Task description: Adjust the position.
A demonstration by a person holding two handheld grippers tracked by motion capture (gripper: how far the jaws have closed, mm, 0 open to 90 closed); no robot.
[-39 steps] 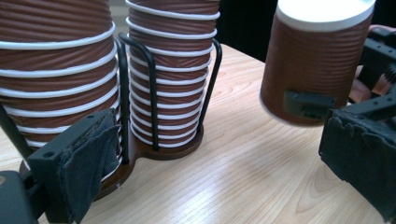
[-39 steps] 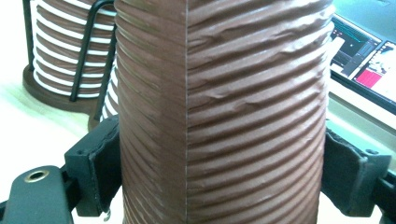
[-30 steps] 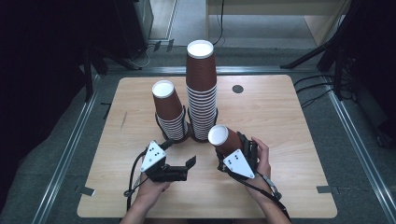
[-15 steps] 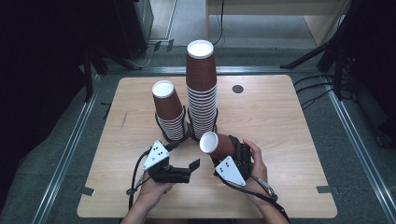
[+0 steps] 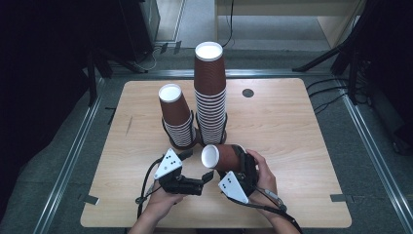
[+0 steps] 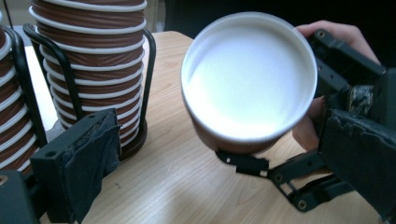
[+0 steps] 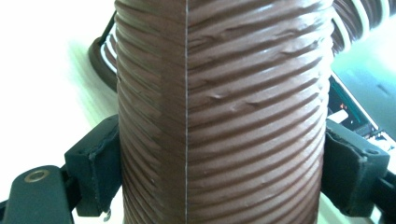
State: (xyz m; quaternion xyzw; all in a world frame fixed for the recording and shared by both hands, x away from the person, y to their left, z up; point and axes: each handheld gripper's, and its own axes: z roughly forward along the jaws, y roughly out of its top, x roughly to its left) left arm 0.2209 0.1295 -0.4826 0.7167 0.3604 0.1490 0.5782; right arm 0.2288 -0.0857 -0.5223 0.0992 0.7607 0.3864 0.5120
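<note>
Right tool [image 5: 229,163] clamps the ribbed brown paper cup [image 5: 221,157] lying on its side, white mouth aimed left at the wide-open left tool [image 5: 197,169] just beside it.

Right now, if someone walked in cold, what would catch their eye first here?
Probably the brown paper cup lying sideways near the table's front, clamped in the right tongs with its white open mouth turned toward the left tongs, which stand open beside it. Behind rise two racked cup stacks: the tall stack mid-table and the short stack to its left.
</note>
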